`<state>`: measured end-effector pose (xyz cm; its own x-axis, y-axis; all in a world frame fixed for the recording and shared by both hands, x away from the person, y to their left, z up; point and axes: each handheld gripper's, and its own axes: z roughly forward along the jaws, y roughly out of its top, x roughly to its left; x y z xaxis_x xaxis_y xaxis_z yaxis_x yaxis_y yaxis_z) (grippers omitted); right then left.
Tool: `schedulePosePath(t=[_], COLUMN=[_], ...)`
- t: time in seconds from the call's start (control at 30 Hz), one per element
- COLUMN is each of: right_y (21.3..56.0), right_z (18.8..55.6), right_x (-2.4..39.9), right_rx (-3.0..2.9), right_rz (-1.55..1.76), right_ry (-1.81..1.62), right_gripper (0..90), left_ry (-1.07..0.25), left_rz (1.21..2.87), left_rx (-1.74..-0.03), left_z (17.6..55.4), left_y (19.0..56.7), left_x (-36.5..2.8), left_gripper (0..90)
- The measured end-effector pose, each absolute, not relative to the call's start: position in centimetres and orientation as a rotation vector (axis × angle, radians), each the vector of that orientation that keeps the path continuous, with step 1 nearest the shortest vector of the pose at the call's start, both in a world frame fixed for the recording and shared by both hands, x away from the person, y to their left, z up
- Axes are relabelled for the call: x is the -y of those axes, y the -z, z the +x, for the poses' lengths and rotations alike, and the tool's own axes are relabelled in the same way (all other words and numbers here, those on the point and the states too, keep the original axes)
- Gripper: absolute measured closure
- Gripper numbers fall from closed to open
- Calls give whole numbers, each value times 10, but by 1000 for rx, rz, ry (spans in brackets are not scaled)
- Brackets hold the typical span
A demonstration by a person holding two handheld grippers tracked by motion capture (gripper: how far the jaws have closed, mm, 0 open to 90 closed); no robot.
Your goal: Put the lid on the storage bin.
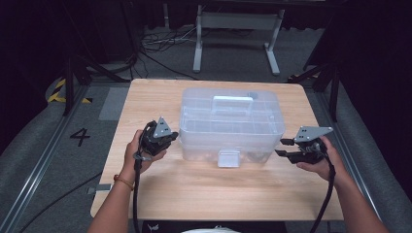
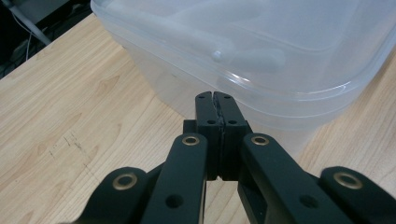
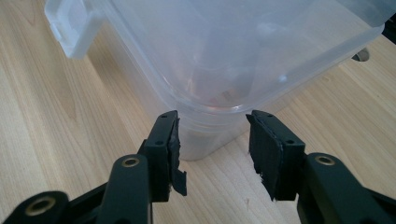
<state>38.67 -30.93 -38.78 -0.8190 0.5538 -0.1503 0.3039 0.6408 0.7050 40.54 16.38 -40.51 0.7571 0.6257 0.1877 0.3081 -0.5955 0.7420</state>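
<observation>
A clear plastic storage box (image 1: 231, 124) with a lid, a top handle (image 1: 233, 101) and a front latch (image 1: 228, 158) sits in the middle of the tabletop (image 1: 160, 191), a little nearer the far edge than the near one. The left gripper (image 1: 167, 137) is at the box's left end, jaws pressed tight together with nothing between them, tips just short of the wall below the lid's rim. The right gripper (image 1: 283, 147) is off the right end, jaws about half apart and empty, aimed at the box's lower corner but not touching it. To my eye the step is getting hold of the box or its lid from both ends; the left jaws would need to open before they can grip anything, and both should meet the rim squarely, since smooth plastic may slip. Inside, I can make out dividers forming compartments and some faint shapes near the bottom, too hazy to name.
</observation>
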Motion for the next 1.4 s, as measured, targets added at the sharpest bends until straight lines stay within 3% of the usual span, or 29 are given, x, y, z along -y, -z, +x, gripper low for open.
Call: schedulePosePath(t=[0.47,0.9,1.1,1.23,1.27,1.37,1.4], right_y=[387,382,380,382,382,383,384], right_z=[386,389,388,386,385,384,382], right_x=[306,296,292,294,296,299,301], right_rx=[-2506,-2515,-2527,-2522,-2520,-2510,-2503], right_rz=[671,658,627,630,633,644,651], right_ry=[-962,-889,-833,-814,-803,-799,-796], right_gripper=[483,389,358,330,321,312,309], left_ry=[-581,-558,-574,-571,-573,-582,-590], left_rz=[2302,2373,2400,2409,2414,2411,2417], left_rx=[-648,-583,-599,-610,-629,-660,-682], left_z=[396,377,370,367,366,363,362], left_y=[399,396,398,401,402,405,407], left_x=[-164,-161,-164,-167,-168,-171,-174], left_gripper=[835,688,548,504,427,385,331])
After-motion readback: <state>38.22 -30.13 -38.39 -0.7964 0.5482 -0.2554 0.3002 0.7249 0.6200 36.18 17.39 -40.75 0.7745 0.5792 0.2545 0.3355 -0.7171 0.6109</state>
